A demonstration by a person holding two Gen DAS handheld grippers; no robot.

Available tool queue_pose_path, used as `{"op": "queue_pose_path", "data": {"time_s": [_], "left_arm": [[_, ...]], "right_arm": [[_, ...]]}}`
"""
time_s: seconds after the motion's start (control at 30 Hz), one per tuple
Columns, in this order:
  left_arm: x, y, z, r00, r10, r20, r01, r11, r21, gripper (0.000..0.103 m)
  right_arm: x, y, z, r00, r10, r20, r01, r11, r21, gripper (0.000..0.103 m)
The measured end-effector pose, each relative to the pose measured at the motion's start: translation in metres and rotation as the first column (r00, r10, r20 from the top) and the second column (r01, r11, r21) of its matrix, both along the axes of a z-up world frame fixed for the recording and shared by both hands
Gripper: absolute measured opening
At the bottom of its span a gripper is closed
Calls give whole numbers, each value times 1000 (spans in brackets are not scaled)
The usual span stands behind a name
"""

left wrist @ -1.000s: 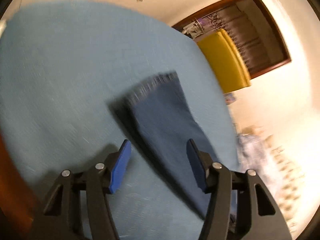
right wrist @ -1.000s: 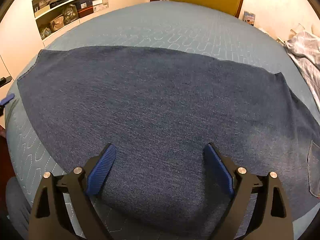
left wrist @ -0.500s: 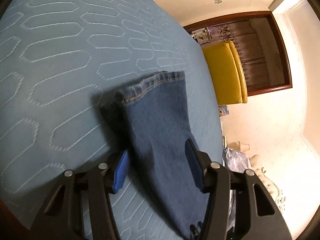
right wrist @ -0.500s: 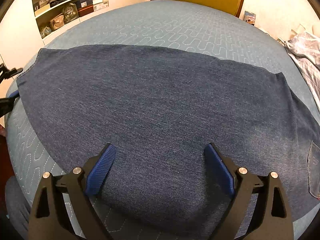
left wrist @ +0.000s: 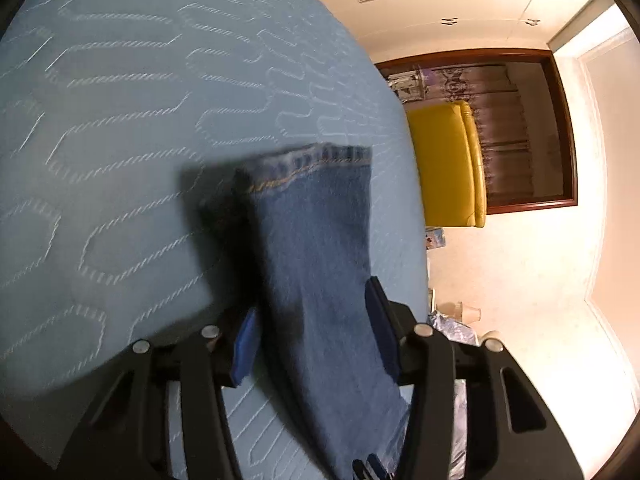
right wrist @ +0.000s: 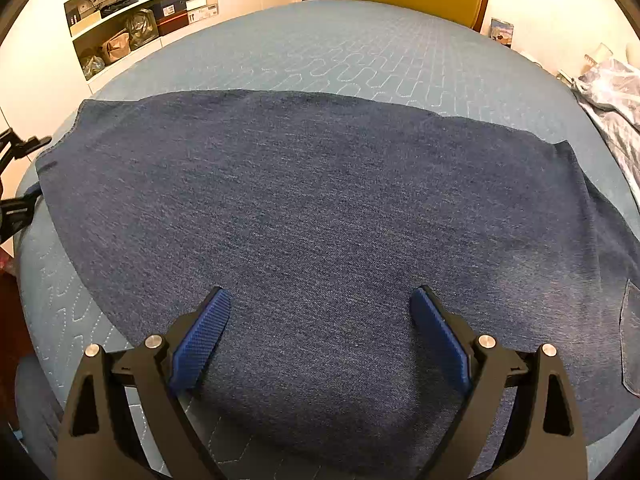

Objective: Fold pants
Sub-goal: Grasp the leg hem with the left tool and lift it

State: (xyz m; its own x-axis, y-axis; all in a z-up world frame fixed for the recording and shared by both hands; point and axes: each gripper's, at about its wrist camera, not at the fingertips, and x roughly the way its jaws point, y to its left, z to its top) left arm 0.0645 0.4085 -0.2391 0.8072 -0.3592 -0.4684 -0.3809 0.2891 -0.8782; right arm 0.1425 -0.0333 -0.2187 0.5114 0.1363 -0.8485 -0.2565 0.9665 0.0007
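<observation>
Quilted blue bedspread (right wrist: 360, 40) carries jeans (right wrist: 320, 220); both the left gripper (left wrist: 312, 336) and right gripper (right wrist: 320, 328) spread.

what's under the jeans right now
The blue quilted bedspread lies under the jeans, showing all around them. The hem end sits between the left gripper's open pads. Anything beneath the denim itself is covered.
</observation>
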Motion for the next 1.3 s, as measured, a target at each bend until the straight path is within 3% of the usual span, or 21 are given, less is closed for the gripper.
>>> {"op": "queue_pose_path", "data": {"time_s": [0.13,0.17,0.2,0.27,0.37,0.4,0.47,0.5,0.53,0.57,0.67,0.7,0.8,0.87,0.9,0.93,1.0,1.03,1.17,1.23,1.3], "left_arm": [[11,4,4,1000,-17,3,16,997,72,27],[13,5,6,1000,-24,-11,25,994,105,13],[15,0,15,999,-44,-30,49,980,192,11],[17,-13,36,996,-76,-37,84,939,334,9],[24,-49,75,990,-112,-86,141,795,590,8],[27,-72,92,986,-129,-108,167,696,698,8],[31,-111,115,978,-162,-130,197,532,823,8],[32,-142,128,973,-186,-138,204,404,892,8],[32,-167,137,968,-210,-139,201,312,929,8],[30,-201,144,958,-246,-148,197,189,962,8],[22,-277,142,923,-336,-185,182,-41,982,8],[16,-311,132,902,-374,-215,176,-134,975,8],[-3,-386,94,836,-456,-305,163,-324,932,8],[-11,-420,64,793,-486,-368,165,-410,897,8],[-15,-437,42,769,-489,-412,164,-472,866,10],[-17,-447,27,764,-475,-436,157,-519,840,13],[-26,-456,4,767,-453,-454,127,-587,800,18],[-28,-455,3,779,-453,-434,101,-593,799,19],[-31,-453,8,800,-440,-408,53,-625,779,48],[-28,-451,12,796,-444,-411,50,-629,776,51],[-22,-448,16,766,-477,-430,41,-632,774,51]], "right_arm": [[2,-3,2,1000,1,-11,-1,1000,1,90],[4,-4,3,1000,3,-18,-3,1000,5,90],[6,-6,4,1000,6,-31,-6,1000,12,90],[11,-9,8,998,9,-63,-7,999,35,90],[24,-25,18,992,-12,-126,31,988,149,90],[28,-30,21,990,-18,-139,43,983,177,90],[36,-47,34,986,-30,-163,72,964,257,90],[39,-55,40,985,-38,-167,85,955,286,90],[42,-62,45,985,-44,-170,95,947,306,90],[45,-73,51,982,-49,-181,110,930,350,90],[56,-106,59,969,-49,-241,165,857,489,90],[60,-116,59,963,-55,-264,190,832,521,90],[65,-140,51,948,-62,-312,241,780,577,90],[65,-150,39,935,-62,-348,271,756,595,90],[65,-155,32,926,-59,-372,289,745,601,90],[65,-157,27,921,-55,-386,298,738,605,90],[64,-160,14,906,-35,-422,316,720,618,90],[65,-160,12,906,-30,-422,314,717,623,90],[65,-158,13,912,-15,-410,297,714,634,91],[70,-144,16,914,-3,-405,284,718,636,91],[72,-136,17,915,14,-402,268,725,634,91]]}}
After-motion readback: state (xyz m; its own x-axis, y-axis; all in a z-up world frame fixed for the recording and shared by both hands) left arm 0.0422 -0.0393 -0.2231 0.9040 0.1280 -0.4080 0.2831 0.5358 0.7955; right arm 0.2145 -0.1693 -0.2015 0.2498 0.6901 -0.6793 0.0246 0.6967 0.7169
